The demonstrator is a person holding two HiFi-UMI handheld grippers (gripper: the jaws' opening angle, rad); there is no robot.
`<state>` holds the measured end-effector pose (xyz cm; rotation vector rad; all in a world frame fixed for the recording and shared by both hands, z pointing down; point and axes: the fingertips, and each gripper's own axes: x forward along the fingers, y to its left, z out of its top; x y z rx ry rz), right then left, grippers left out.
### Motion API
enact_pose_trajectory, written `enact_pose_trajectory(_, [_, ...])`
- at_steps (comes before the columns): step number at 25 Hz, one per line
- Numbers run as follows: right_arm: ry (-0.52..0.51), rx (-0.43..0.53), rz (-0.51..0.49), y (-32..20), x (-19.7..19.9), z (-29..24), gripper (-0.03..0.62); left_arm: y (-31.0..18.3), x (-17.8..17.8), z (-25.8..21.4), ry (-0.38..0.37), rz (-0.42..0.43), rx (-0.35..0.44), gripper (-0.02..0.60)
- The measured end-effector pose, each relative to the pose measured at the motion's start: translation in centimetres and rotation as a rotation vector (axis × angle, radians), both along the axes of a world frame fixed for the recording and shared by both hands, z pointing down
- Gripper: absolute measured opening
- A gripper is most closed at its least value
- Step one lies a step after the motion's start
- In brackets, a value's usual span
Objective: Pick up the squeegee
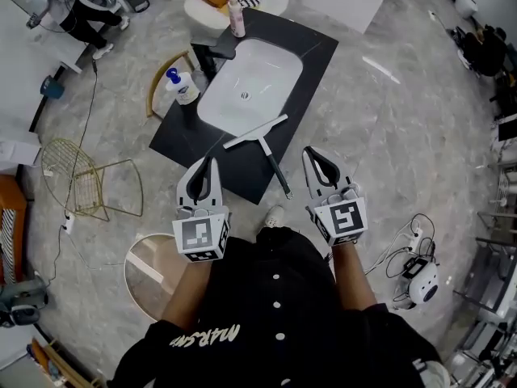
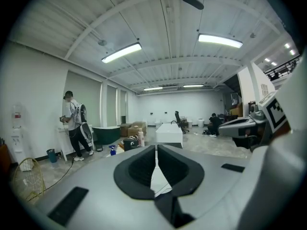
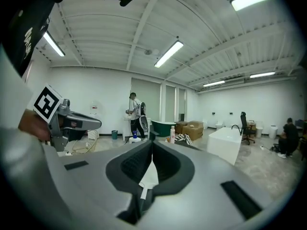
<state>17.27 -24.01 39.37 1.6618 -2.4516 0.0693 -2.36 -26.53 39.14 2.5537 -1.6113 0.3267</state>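
The squeegee (image 1: 258,132) lies on the black counter (image 1: 303,63), its pale blade across the near rim of the white sink (image 1: 250,83). Its dark handle (image 1: 277,174) points back toward me, past the counter's near edge. My left gripper (image 1: 212,161) is held short of the counter's near corner, left of the handle, jaws shut and empty. To the right of the handle is my right gripper (image 1: 310,152), also shut with nothing in it. In the left gripper view the left gripper (image 2: 157,147) points nearly level across the room, as does the right gripper (image 3: 152,143) in its own view.
A blue-pump soap bottle (image 1: 182,86) and a pink bottle (image 1: 236,16) stand on the counter's left and far ends. A gold wire chair (image 1: 89,186) and a round glass table (image 1: 149,273) are to my left. Cables and a white device (image 1: 420,281) lie on the floor right. A person (image 1: 81,6) stands far left.
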Motion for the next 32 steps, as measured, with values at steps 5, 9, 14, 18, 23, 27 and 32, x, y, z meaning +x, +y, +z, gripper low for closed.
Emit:
enact_pose_trajectory(5, [-0.003,-0.098,-0.029,-2.3,0.4,3.3,0.002,-1.0,0.1,1.8,-0.024,-0.028,-0.051,0.021])
enact_pose_trajectory(9, [0.022,-0.184,-0.040,-4.0,-0.5,6.9,0.071,-1.7,-0.4,3.6,-0.038,-0.027,-0.101,0.021])
enact_pose_trajectory(14, [0.079,-0.318,-0.055,-5.2,-2.4,13.1,0.151,-2.6,-0.8,6.5,-0.034,0.012,-0.165,0.021])
enact_pose_trajectory(18, [0.097,-0.420,-0.060,-6.2,-3.7,18.2,0.181,-3.2,-0.6,8.3,-0.028,0.040,-0.185,0.021])
enact_pose_trajectory(23, [0.118,-0.535,-0.066,-7.2,-5.4,25.3,0.222,-3.5,-0.5,11.1,-0.011,0.079,-0.225,0.021])
enact_pose_trajectory(27, [0.108,-0.586,-0.043,-6.7,-6.4,28.6,0.225,-2.8,-1.3,13.3,-0.024,0.089,-0.295,0.021])
enact_pose_trajectory(32, [0.116,-0.581,0.018,-7.8,-6.3,30.8,0.224,-3.3,-2.7,16.0,-0.028,0.065,-0.334,0.021])
